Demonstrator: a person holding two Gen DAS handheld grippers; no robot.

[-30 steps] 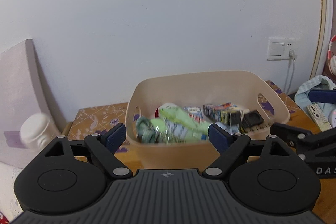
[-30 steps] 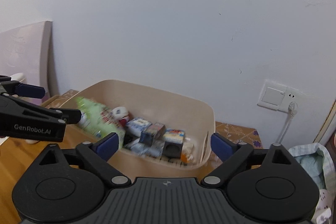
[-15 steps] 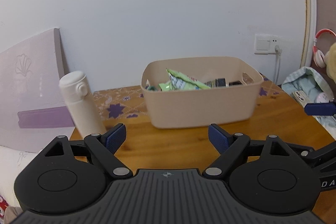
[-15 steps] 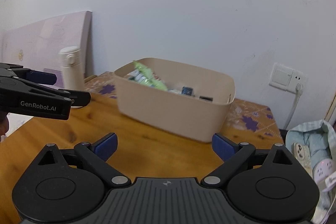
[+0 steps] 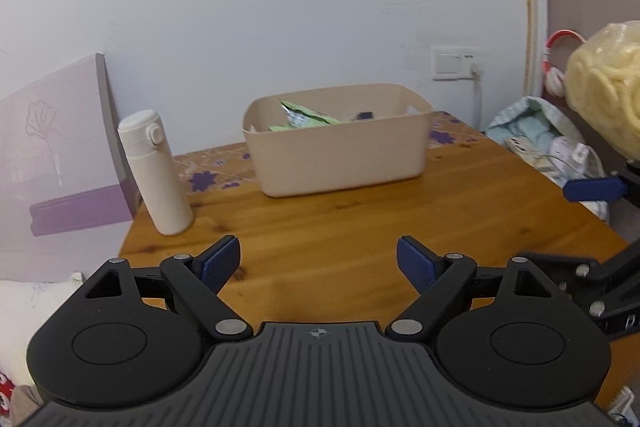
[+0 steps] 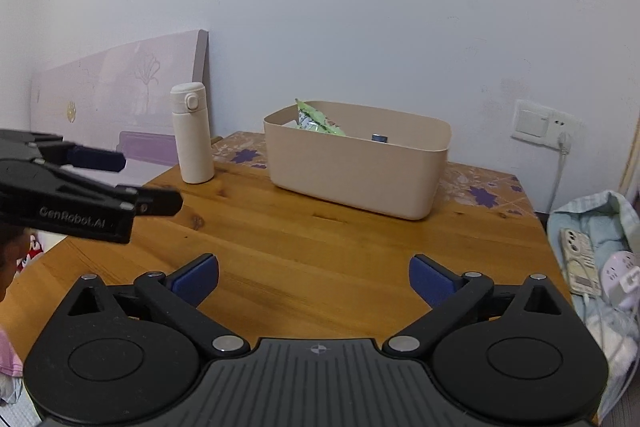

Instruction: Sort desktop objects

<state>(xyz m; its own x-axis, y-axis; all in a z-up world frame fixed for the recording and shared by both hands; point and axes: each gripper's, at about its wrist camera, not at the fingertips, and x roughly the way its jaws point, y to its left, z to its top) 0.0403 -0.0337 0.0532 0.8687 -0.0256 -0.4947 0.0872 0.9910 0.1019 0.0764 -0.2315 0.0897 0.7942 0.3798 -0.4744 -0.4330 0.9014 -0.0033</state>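
A beige plastic bin point(image 5: 340, 143) point(image 6: 360, 163) stands at the back of the wooden table point(image 5: 360, 227) point(image 6: 320, 247). A green snack packet point(image 5: 304, 115) point(image 6: 318, 119) and small boxes show above its rim. A cream thermos bottle point(image 5: 154, 171) point(image 6: 192, 133) stands upright left of the bin. My left gripper point(image 5: 319, 261) is open and empty above the table's near part. My right gripper point(image 6: 314, 279) is open and empty too, well short of the bin. The left gripper also shows from the side in the right wrist view point(image 6: 120, 183).
A lilac board point(image 5: 52, 147) point(image 6: 120, 95) leans on the wall at left. A bag with a power strip and plugs point(image 6: 592, 267) point(image 5: 540, 139) lies past the table's right edge. A wall socket point(image 6: 540, 125) is behind. A yellow bagged object point(image 5: 604, 87) hangs at right.
Both grippers have pulled back and away from the bin, from just over it to well short of it. The bottle and bare table have come into view. Both stay open.
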